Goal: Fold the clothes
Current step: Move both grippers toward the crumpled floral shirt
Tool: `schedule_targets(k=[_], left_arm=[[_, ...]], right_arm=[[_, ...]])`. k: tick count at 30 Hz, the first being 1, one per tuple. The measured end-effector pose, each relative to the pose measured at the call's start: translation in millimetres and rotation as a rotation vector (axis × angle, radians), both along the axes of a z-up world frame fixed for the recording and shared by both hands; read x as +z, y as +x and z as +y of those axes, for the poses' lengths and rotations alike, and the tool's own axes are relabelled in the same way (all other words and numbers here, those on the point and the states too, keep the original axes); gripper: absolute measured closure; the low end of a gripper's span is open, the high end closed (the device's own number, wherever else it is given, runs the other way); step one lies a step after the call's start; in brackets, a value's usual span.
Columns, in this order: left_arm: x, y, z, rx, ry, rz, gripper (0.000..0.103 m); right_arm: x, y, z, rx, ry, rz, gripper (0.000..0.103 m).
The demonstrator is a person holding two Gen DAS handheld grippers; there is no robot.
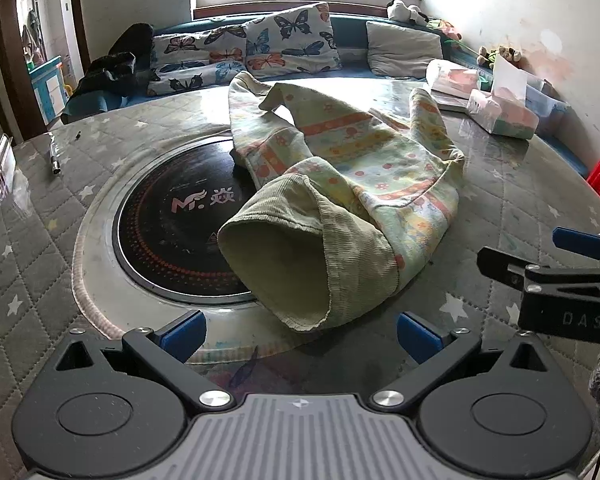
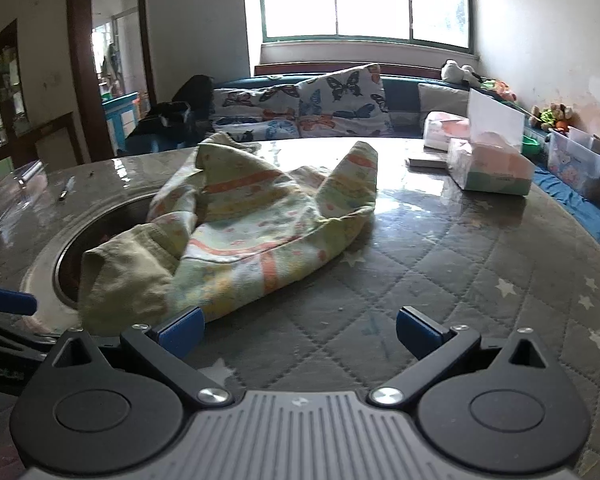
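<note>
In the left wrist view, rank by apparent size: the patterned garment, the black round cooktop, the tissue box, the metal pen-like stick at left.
1. Patterned garment, though it lies nearest the camera, which inflates it.
2. Black round cooktop, partly covered by the garment, so the top two are unsure.
3. Tissue box.
4. Metal stick.

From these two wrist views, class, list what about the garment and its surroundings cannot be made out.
- Garment type: crumpled in both views, so its full shape is hidden.
- Induction hob: the cloth covers its right part in the left wrist view.
- Right gripper: cut off by the left wrist view's edge.
- Tissue pack print: too small to read in the right wrist view.
</note>
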State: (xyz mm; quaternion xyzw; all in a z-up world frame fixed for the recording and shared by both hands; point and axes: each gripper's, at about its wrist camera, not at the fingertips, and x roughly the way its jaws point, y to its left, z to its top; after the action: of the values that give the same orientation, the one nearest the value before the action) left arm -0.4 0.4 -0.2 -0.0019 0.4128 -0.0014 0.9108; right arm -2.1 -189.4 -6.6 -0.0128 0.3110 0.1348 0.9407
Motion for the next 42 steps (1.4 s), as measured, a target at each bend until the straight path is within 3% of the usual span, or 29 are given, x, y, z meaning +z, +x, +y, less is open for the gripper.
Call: schedule_targets(k=[42], left_arm=[[2,1,7,0.013,0.004,0.009,0.000]], right_arm=[[-2,7,17,0.021,-0.034,0.068,0.000]])
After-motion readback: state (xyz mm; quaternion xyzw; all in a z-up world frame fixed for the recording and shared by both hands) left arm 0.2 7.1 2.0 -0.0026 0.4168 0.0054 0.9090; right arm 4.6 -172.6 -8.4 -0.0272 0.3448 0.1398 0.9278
